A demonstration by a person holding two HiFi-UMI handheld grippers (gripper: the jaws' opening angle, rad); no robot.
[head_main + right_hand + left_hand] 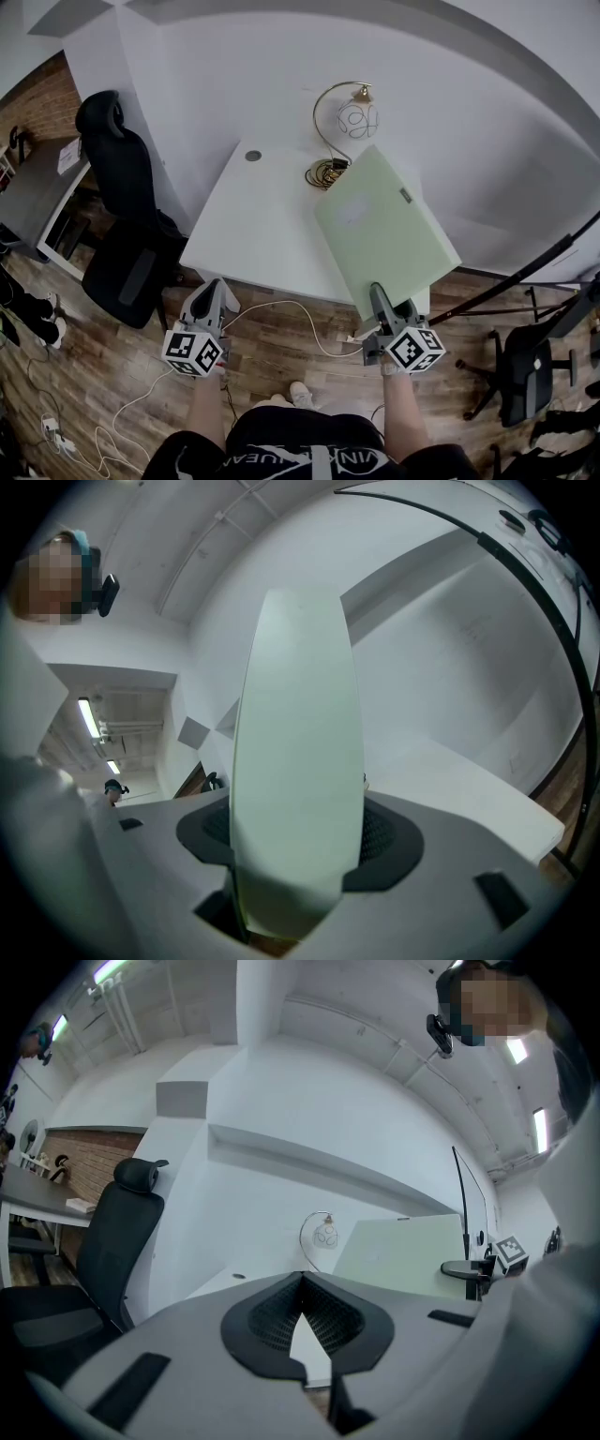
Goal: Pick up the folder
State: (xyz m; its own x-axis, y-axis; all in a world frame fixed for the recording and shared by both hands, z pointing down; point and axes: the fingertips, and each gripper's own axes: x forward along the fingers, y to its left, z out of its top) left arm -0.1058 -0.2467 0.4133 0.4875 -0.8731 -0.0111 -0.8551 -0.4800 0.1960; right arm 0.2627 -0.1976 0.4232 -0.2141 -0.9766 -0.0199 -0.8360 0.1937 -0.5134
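Observation:
A pale green folder hangs tilted over the right part of the white table, its far corner by the lamp. My right gripper is shut on the folder's near edge, and in the right gripper view the folder rises edge-on from between the jaws. My left gripper hovers off the table's front left edge, shut and with nothing in it. In the left gripper view its jaws meet in front of the table, and the folder shows to the right.
A gold arc lamp with a globe stands at the back of the table. A black office chair sits to its left. A white cable runs over the wood floor. Black stand poles and another chair are at the right.

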